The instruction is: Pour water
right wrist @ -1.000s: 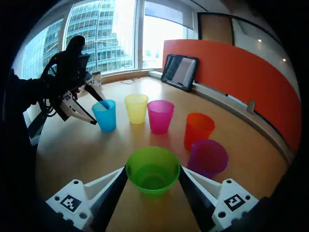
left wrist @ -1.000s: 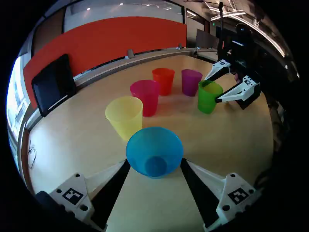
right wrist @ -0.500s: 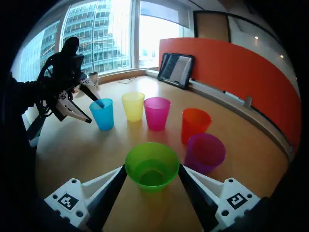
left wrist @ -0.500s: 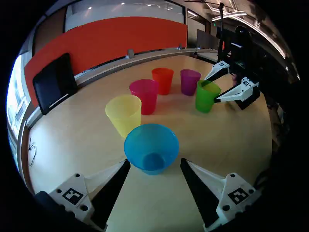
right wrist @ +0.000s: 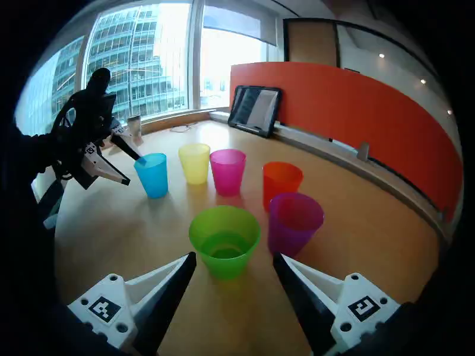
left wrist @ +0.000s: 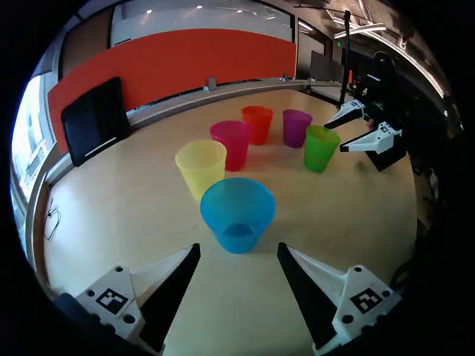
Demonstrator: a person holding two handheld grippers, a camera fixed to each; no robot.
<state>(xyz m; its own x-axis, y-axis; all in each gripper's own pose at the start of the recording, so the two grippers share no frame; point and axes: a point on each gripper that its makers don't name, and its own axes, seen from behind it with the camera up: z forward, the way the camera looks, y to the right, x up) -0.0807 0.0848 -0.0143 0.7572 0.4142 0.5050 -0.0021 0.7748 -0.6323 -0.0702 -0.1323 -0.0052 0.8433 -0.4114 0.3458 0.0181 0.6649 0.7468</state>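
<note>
Six plastic cups stand upright in a curved row on the wooden table [left wrist: 119, 202]. The blue cup [left wrist: 237, 213] is just ahead of my left gripper [left wrist: 237, 248], which is open and touches nothing. Behind it come the yellow cup [left wrist: 200, 168], magenta cup [left wrist: 233, 144], orange cup [left wrist: 257, 124], purple cup [left wrist: 295, 127] and green cup [left wrist: 320, 148]. My right gripper [right wrist: 233, 258] is open, and the green cup [right wrist: 224, 240] stands free just ahead of its fingertips with a little liquid in its bottom. The purple cup [right wrist: 294, 222] stands close beside the green one.
A black tablet-like panel [left wrist: 95, 121] leans against the orange wall [left wrist: 178, 59] at the table's far edge. A thin cable [left wrist: 50, 216] lies near the left edge. In the right gripper view, the left gripper [right wrist: 133, 172] and a dark sleeve sit beside the blue cup [right wrist: 152, 174].
Both grippers have drawn back from their cups. The blue and green cups, between the jaws a second ago, now stand free on the table.
</note>
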